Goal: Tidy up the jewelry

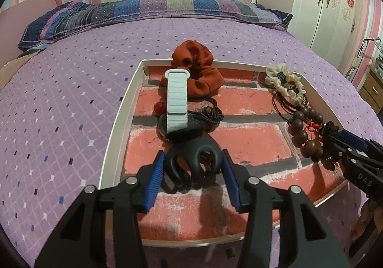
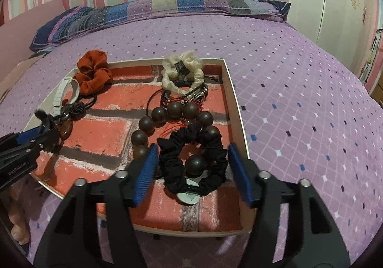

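A white-rimmed tray (image 1: 124, 100) with a brick-pattern floor lies on the bed and holds the jewelry. My left gripper (image 1: 194, 170) is open around a black claw hair clip (image 1: 189, 160); the pads (image 1: 156, 172) stand close beside it. Beyond it lie a white link watch band (image 1: 176, 100) and a rust scrunchie (image 1: 196, 69). My right gripper (image 2: 191, 167) is open around a black scrunchie (image 2: 194, 160) that lies over a brown bead bracelet (image 2: 167, 115). A cream scrunchie (image 2: 182, 72) and black cords (image 2: 184, 93) lie further back.
The tray (image 2: 235, 105) sits on a purple diamond-pattern bedspread (image 1: 59, 105). A patchwork pillow (image 1: 143, 12) lies at the head, under a striped wall. A white wardrobe (image 1: 330, 0) stands at the right.
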